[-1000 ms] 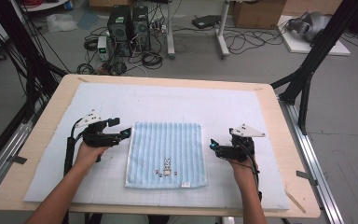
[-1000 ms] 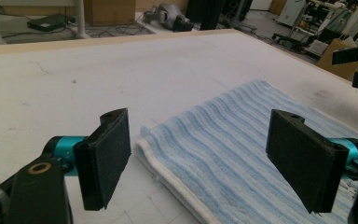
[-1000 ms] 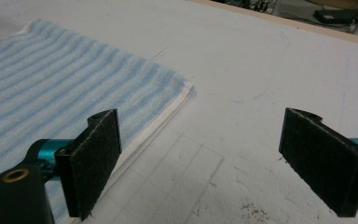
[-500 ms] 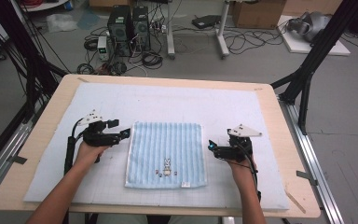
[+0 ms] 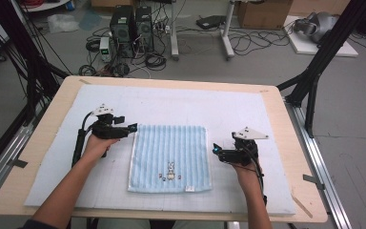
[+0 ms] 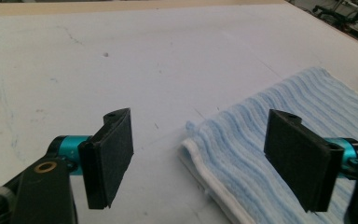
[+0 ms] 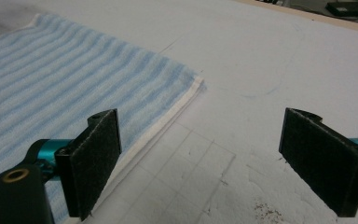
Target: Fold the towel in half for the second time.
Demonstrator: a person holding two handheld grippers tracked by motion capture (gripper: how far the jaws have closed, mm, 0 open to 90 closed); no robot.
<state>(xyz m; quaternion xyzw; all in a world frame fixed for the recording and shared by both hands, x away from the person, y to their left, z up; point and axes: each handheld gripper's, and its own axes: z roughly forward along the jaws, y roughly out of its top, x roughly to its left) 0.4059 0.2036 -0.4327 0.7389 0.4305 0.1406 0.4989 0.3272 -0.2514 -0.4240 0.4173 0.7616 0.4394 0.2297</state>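
both my tongs barely shifted since before, left tongs (image 5: 132, 127) spread wide at blue striped towel's (image 5: 170, 155) far-left corner, right tongs (image 5: 215, 150) spread wide beside its right edge, white counter (image 5: 181, 102) mat beneath

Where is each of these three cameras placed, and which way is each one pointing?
High view: sits above the person's side, looking forward and down on the table; shows both forearms, left gripper and right gripper flanking the blue towel.
Left gripper view: rides the left gripper, looking along its open jaws at the towel's corner.
Right gripper view: rides the right gripper, open jaws toward the towel's edge.
Shared: all show the towel.
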